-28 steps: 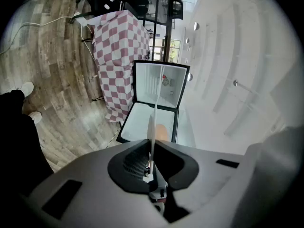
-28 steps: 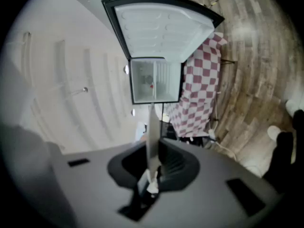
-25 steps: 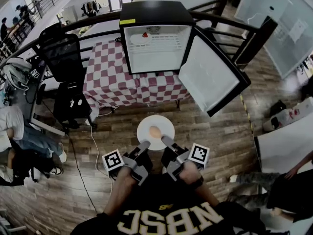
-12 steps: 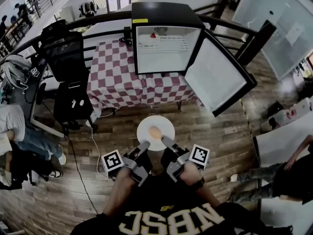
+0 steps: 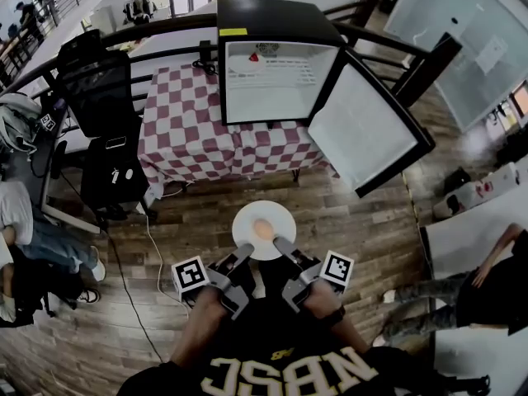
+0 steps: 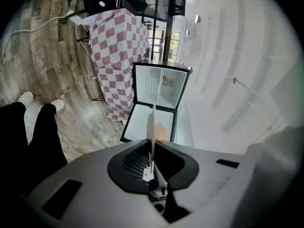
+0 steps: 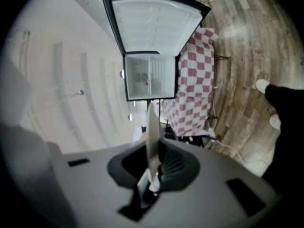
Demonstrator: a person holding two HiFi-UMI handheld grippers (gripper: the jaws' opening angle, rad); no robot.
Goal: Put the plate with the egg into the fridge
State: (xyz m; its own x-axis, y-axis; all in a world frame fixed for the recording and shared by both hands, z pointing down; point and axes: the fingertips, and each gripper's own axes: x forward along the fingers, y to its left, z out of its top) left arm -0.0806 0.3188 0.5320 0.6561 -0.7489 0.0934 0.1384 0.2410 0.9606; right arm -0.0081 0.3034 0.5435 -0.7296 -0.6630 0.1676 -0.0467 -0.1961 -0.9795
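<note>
— Left gripper and right gripper: what is each one doing?

— Each is clamped on the near rim of a white plate, side by side. An egg sits at the plate's middle. The plate hangs over wood floor, well short of the fridge. The fridge stands on a checked table, its door swung wide to the fridge's right.

— How should the carry go?

— As a judgement: keep the plate level so the egg cannot roll, and move both grippers as one. Stay clear of the door's edge and of the small red-topped item on the fridge's upper shelf.

— What does each view add?

— Only the head view shows the whole plate from above and its gap from the fridge. The gripper views show the plate edge-on, a thin white line pinched between the jaws, which confirms the grip. They also look straight into the fridge.
</note>
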